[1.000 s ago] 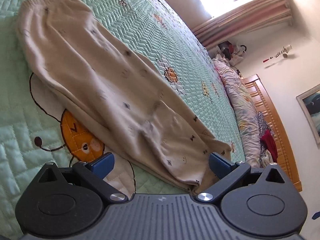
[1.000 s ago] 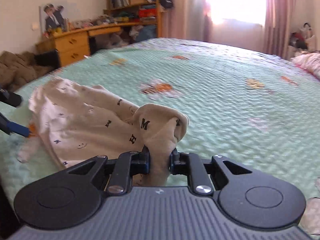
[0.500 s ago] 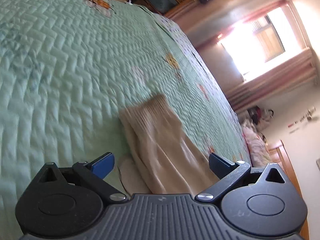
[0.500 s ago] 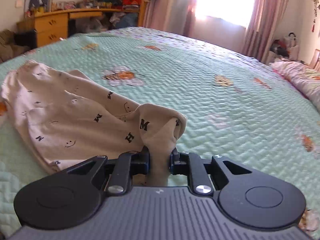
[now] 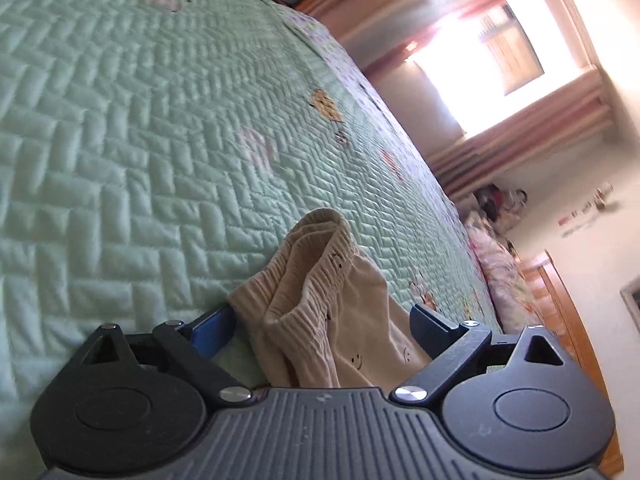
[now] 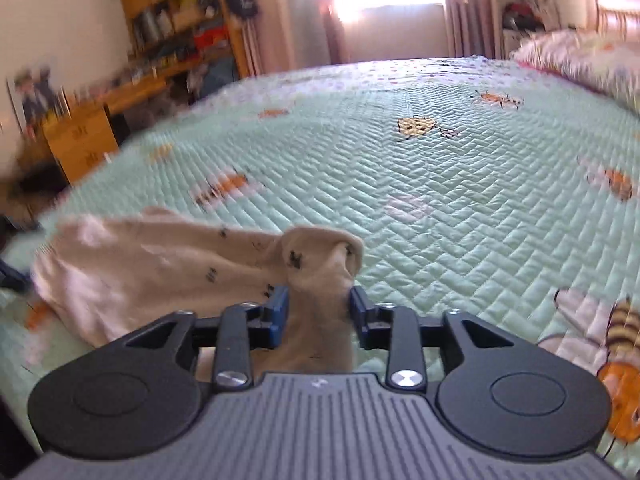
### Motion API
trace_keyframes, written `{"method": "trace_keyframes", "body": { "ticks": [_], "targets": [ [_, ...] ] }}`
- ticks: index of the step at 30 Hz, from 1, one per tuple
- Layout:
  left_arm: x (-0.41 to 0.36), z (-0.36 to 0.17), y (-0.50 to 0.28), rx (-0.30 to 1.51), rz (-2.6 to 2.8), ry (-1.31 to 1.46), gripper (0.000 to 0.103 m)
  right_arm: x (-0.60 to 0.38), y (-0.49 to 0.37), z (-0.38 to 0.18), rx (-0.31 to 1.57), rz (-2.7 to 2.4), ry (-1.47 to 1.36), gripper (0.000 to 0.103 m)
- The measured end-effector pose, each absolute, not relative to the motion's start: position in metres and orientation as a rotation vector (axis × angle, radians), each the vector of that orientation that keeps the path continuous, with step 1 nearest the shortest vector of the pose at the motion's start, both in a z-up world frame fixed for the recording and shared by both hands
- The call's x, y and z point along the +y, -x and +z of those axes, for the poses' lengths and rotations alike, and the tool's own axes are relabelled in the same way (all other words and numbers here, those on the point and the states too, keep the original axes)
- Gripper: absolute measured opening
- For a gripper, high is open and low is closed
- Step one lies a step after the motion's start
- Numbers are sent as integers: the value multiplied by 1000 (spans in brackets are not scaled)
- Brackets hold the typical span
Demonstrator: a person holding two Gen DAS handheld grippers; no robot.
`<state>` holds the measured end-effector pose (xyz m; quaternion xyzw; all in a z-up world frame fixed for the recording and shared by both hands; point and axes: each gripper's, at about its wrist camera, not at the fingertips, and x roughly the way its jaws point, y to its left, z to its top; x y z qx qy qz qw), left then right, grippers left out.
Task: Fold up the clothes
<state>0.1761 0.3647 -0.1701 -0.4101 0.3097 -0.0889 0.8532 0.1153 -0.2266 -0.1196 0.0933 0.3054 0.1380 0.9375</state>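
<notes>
The beige printed knit trousers (image 6: pixel 168 268) lie on the mint-green quilted bedspread (image 6: pixel 460 184), spreading toward the lower left of the right wrist frame. The right gripper (image 6: pixel 318 310) has its blue fingers clamped on a bunched fold of the cloth. In the left wrist frame, the left gripper (image 5: pixel 320 330) stands wide apart around the ribbed waistband (image 5: pixel 320 256) at bottom centre.
</notes>
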Motion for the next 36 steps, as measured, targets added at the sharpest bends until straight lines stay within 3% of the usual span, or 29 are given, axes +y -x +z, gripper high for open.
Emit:
{"method": "trace_keyframes", "body": {
  "ticks": [5,11,14,16,19,28,33,36],
  "targets": [
    [365,-173,-176,641,-224,806,92,-212,-106,-107,613,343,-225,47],
    [360,-172,-177,660,-159,740,77,-187,-99,-94,604,418,-244,53],
    [362,-173,-177,673,-108,745,60,-172,-100,-96,625,456,-231,57],
    [364,-174,-177,681,-74,748,34,-162,-100,-98,641,473,-228,58],
    [362,-171,-182,683,-58,731,26,-152,-100,-105,667,490,-247,58],
    [333,-126,-178,616,-1,640,20,-151,-118,-116,675,485,-345,59],
    [315,-99,-167,571,-34,625,20,-131,-118,-137,740,558,-154,63],
    [307,-86,-161,552,-60,629,20,-150,-104,-142,679,623,-361,63]
  ]
}}
